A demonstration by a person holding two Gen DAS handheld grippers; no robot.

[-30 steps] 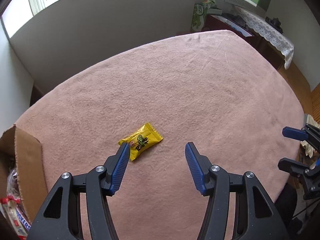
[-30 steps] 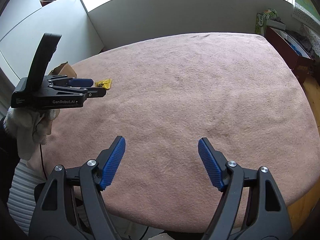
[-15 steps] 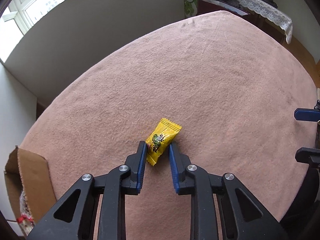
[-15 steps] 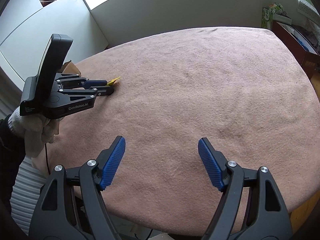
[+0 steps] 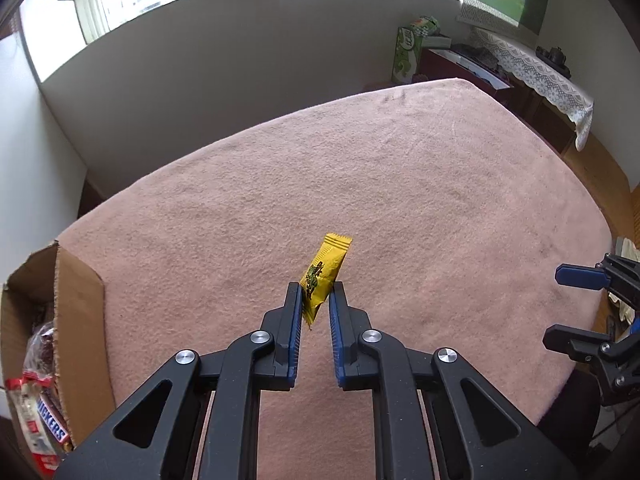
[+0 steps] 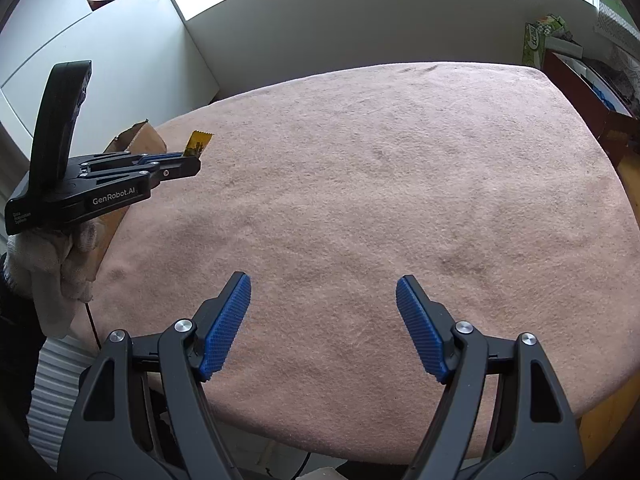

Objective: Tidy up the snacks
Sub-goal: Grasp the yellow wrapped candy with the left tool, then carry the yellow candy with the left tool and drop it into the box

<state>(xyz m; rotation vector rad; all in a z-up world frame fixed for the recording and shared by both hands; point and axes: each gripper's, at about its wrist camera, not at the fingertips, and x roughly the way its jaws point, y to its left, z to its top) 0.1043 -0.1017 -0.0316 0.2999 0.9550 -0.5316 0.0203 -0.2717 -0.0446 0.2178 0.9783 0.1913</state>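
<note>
A small yellow snack packet (image 5: 325, 270) hangs just above the pink tablecloth (image 5: 400, 200), pinched at its lower end by my left gripper (image 5: 316, 294), which is shut on it. In the right wrist view the same left gripper (image 6: 188, 162) shows at the left, held by a gloved hand (image 6: 56, 264), with the yellow packet (image 6: 198, 145) sticking up from its tips. My right gripper (image 6: 322, 292) stands open over the near part of the pink tablecloth (image 6: 380, 180), nothing between its blue pads. It also appears at the right edge of the left wrist view (image 5: 568, 308).
An open cardboard box (image 5: 76, 304) sits off the table's left edge, holding wrapped snacks such as a Snickers bag (image 5: 44, 424). The box's flap (image 6: 136, 138) shows behind the left gripper. A green carton (image 5: 408, 52) and a dark cabinet (image 5: 480, 80) stand beyond the far right corner.
The left gripper moved in over the yellow packet, shut on it and lifted it off the cloth, so the packet now stands tilted upright. The right gripper has stayed put.
</note>
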